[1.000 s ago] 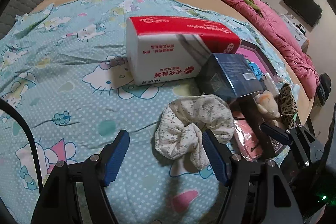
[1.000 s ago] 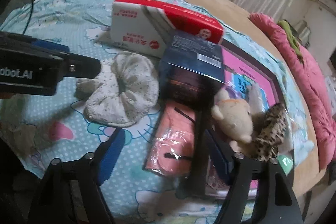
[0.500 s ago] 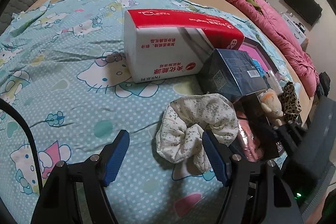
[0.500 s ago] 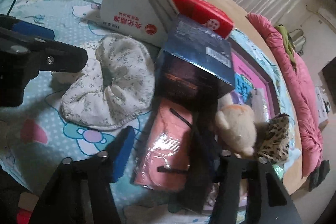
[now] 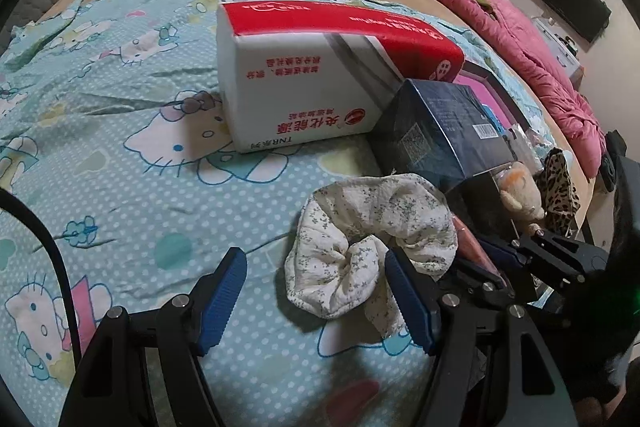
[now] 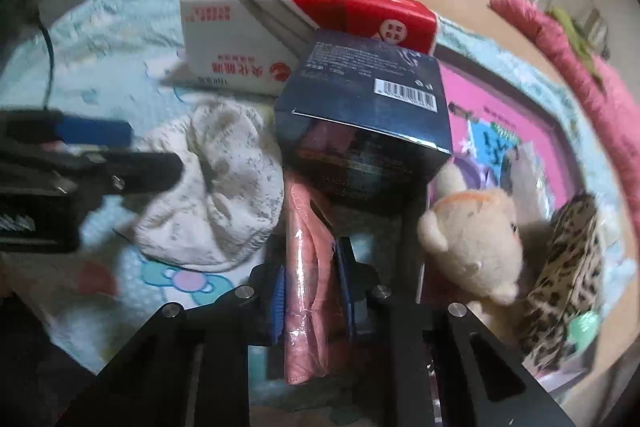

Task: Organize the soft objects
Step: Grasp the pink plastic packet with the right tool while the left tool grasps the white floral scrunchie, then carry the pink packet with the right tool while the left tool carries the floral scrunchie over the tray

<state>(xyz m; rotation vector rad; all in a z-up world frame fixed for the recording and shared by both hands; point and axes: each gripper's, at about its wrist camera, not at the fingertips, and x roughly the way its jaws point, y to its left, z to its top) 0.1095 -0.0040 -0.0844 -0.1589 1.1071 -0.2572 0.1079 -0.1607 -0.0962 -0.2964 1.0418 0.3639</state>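
The pink plastic-wrapped cloth (image 6: 306,279) lies on the bed sheet (image 5: 120,155) in front of the dark blue box (image 6: 360,131). The right hand-held gripper (image 6: 310,297) has just been closing and now clamps it between its blue pads. Beside it lies the white floral scrunchie (image 5: 368,243), and the left hand-held gripper (image 5: 316,301) stands apart around its near edge, not pressing it.

Sheet (image 5: 120,187) left lies free — boxes (image 5: 440,135) crowd the right.
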